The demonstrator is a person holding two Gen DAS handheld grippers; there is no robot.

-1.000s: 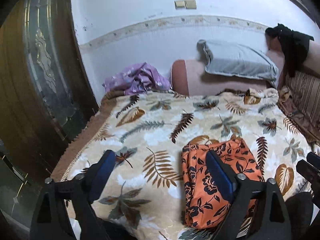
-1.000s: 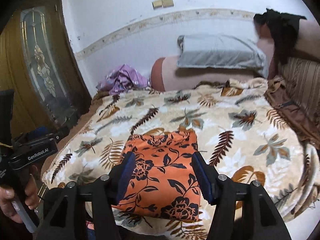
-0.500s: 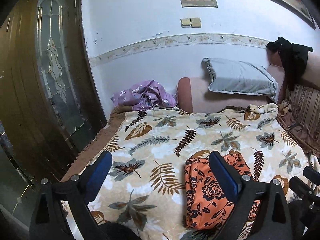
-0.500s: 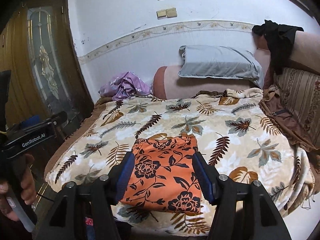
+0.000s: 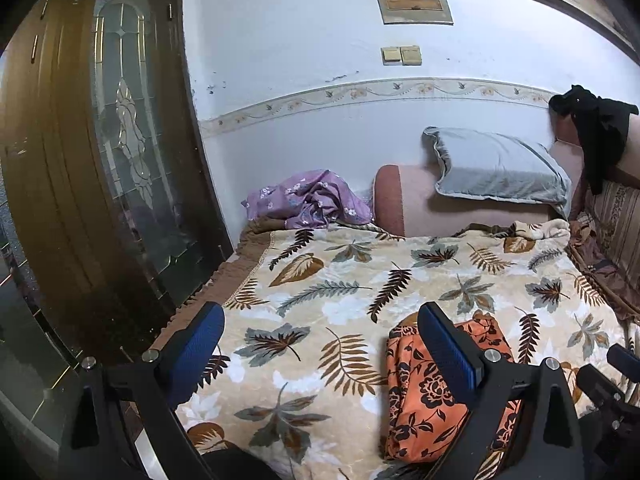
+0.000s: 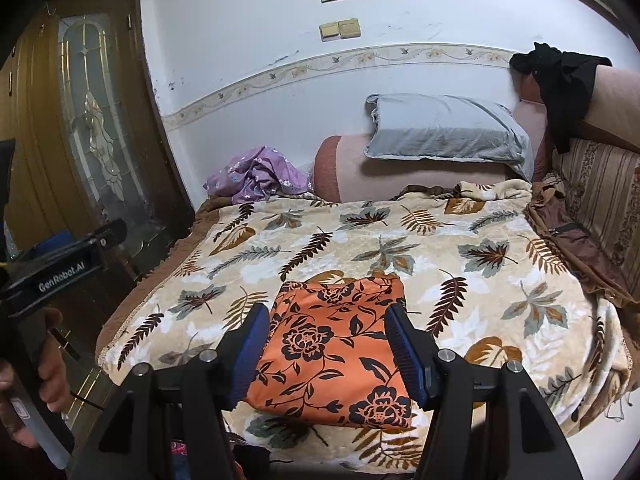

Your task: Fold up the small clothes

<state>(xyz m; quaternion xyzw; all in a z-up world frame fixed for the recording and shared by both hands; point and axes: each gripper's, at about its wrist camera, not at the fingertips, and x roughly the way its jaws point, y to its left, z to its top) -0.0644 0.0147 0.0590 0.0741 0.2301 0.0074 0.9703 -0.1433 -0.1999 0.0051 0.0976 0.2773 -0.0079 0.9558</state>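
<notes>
We see the folded orange floral cloth [image 6: 334,350], a smooth rectangle, lying near the plush leaf-print blanket's [image 6: 500,288] front edge; our left gripper [image 5: 320,346] and right gripper [image 6: 326,342] hover spread, holding nothing.

Folded garment [image 6: 332,348] laid on the blanket [image 6: 480,280], near its front edge.
From the garment, a pillow [image 6: 444,128] is seen at one o'clock, crumpled cloth [image 6: 256,176] at eleven, a door [image 6: 92,128] at nine.
</notes>
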